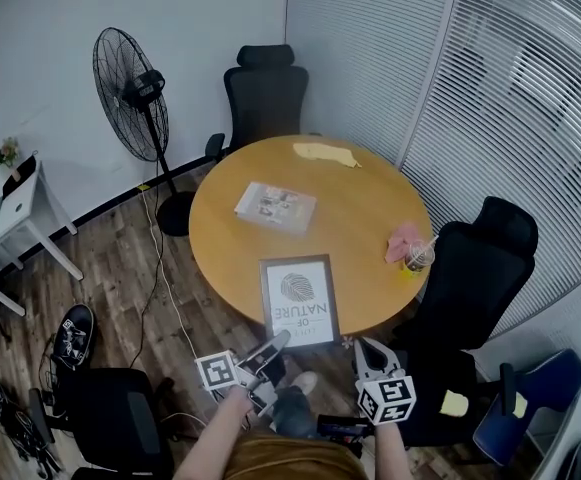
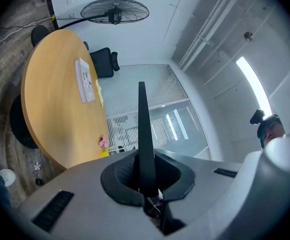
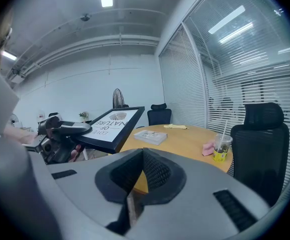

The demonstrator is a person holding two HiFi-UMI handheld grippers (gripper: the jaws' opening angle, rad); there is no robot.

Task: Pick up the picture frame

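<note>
Our left fingers [image 1: 271, 347] pinch the picture frame [image 1: 298, 300] at its near edge, its length running ahead, while our right fingers [image 1: 371, 353], pressed together, wait beside.

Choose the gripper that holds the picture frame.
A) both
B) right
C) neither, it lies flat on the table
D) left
D: the left gripper is shut on the picture frame's near edge and holds it tilted, while the right gripper beside it holds nothing.
</note>
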